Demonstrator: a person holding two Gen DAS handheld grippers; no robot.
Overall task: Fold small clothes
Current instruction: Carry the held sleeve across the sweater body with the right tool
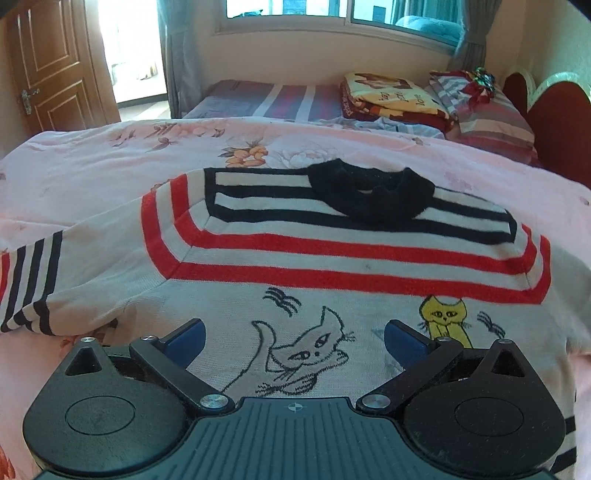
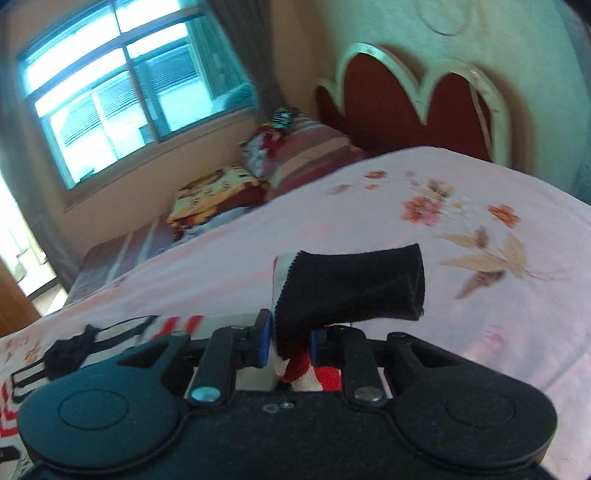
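Observation:
A small white sweater (image 1: 332, 273) with red and black stripes, a black collar (image 1: 369, 192) and cat drawings lies flat on the pink floral bedspread (image 1: 110, 166). Its left sleeve (image 1: 33, 280) lies out to the left. My left gripper (image 1: 293, 338) is open and empty, low over the sweater's chest. My right gripper (image 2: 288, 343) is shut on the sweater's right sleeve; the black cuff (image 2: 351, 284) sticks up past the fingers, lifted above the bedspread (image 2: 443, 240). The collar also shows at the left in the right wrist view (image 2: 70, 350).
Folded blankets (image 1: 391, 96) and striped pillows (image 1: 487, 114) lie at the bed's far side. A red headboard (image 2: 406, 103) stands at the right. A window (image 1: 332, 11) and a wooden door (image 1: 51, 66) are behind.

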